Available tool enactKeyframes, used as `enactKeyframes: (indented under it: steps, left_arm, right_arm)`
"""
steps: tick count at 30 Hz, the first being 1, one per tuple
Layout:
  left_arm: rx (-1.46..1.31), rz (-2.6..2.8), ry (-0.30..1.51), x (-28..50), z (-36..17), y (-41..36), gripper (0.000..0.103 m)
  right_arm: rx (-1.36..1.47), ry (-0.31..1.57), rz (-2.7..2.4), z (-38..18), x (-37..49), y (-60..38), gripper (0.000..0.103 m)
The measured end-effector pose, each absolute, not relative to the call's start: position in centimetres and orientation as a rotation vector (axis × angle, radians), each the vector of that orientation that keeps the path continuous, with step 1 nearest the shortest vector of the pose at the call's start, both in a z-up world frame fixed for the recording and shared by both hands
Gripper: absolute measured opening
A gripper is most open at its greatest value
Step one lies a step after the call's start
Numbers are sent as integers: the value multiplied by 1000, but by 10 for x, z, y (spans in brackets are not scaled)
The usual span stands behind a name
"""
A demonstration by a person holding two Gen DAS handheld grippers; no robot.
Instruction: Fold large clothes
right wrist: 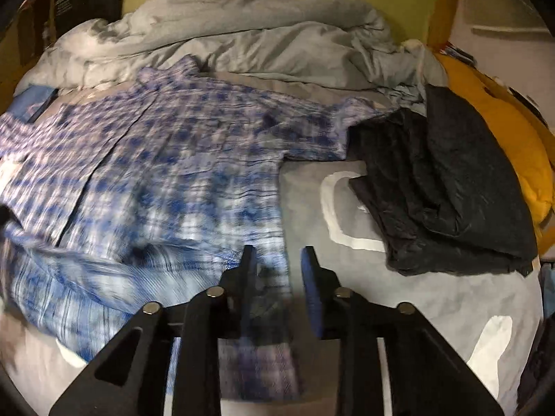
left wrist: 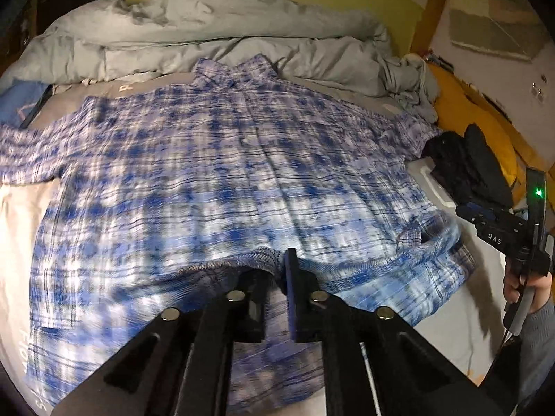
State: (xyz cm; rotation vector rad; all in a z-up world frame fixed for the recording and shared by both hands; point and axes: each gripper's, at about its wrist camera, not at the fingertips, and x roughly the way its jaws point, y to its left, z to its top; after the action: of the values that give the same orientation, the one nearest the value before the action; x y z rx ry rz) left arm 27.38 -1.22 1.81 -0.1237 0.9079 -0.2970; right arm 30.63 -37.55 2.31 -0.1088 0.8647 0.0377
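A large blue and white plaid shirt lies spread on the bed, collar at the far side, buttons up. Its near hem is lifted and folded. My left gripper is shut on the shirt's near hem, which drapes over the left finger. My right gripper is open, its left finger over the shirt's right edge and its right finger over the grey sheet. The right gripper also shows in the left wrist view, held by a hand at the right. The picture is blurred by motion.
A rumpled grey duvet lies along the bed's far side. A folded dark garment sits on the bed at the right, next to a yellow cushion. The bedsheet is grey with white print.
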Motion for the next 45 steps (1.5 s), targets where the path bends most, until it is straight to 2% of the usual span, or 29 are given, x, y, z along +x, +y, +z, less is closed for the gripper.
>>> enactKeyframes:
  steps: [1, 2, 3, 5, 6, 8, 13, 16, 17, 19, 20, 23, 25, 26, 27, 29, 36, 41, 45]
  left_arm:
    - [-130, -297, 898, 270, 19, -1, 22]
    - [-123, -283, 891, 265, 19, 5, 35]
    - [-105, -249, 875, 258, 21, 16, 55]
    - [-80, -182, 821, 244, 27, 42, 76]
    - [-77, -157, 798, 238, 29, 57, 77]
    - [-90, -112, 790, 232, 33, 87, 77]
    - [-162, 13, 806, 224, 33, 161, 78]
    - [-130, 39, 882, 225, 17, 184, 78]
    - [-129, 35, 898, 225, 13, 186, 78]
    - [-142, 8, 950, 224, -1, 194, 78]
    - [-144, -3, 967, 224, -6, 195, 76]
    - [-127, -32, 1041, 223, -24, 194, 66]
    - [-113, -35, 1075, 222, -36, 193, 49]
    - [-102, -31, 1072, 220, -38, 188, 31]
    - [-91, -27, 1056, 218, -37, 187, 15]
    - [-62, -20, 997, 214, -29, 185, 5]
    - [-47, 14, 722, 217, 35, 184, 4]
    - [-90, 29, 631, 253, 59, 190, 4]
    - [-36, 69, 720, 283, 39, 182, 4]
  right_arm:
    - [-98, 860, 41, 25, 305, -379, 42]
    - [-87, 845, 42, 29, 301, -383, 51]
    - [-81, 831, 44, 32, 297, -387, 57]
    - [-71, 798, 41, 39, 289, -393, 66]
    - [-67, 789, 35, 41, 287, -396, 71]
    - [-39, 782, 28, 45, 284, -404, 74]
    - [52, 858, 94, 30, 295, -410, 76]
    - [6, 906, 117, 13, 301, -397, 76]
    - [-27, 917, 120, 9, 303, -391, 75]
    - [-77, 937, 133, 0, 304, -382, 63]
    - [-98, 946, 135, -4, 305, -378, 56]
    - [-128, 963, 137, -14, 308, -372, 54]
    - [-147, 976, 127, -20, 310, -371, 47]
    - [-156, 982, 122, -23, 310, -370, 34]
    - [-163, 982, 115, -24, 310, -370, 17]
    - [-161, 953, 89, -20, 308, -373, 1]
    - [-51, 682, 54, 33, 292, -395, 0]
    - [15, 666, -8, 40, 318, -407, 0]
    - [-22, 738, -9, 25, 332, -403, 1]
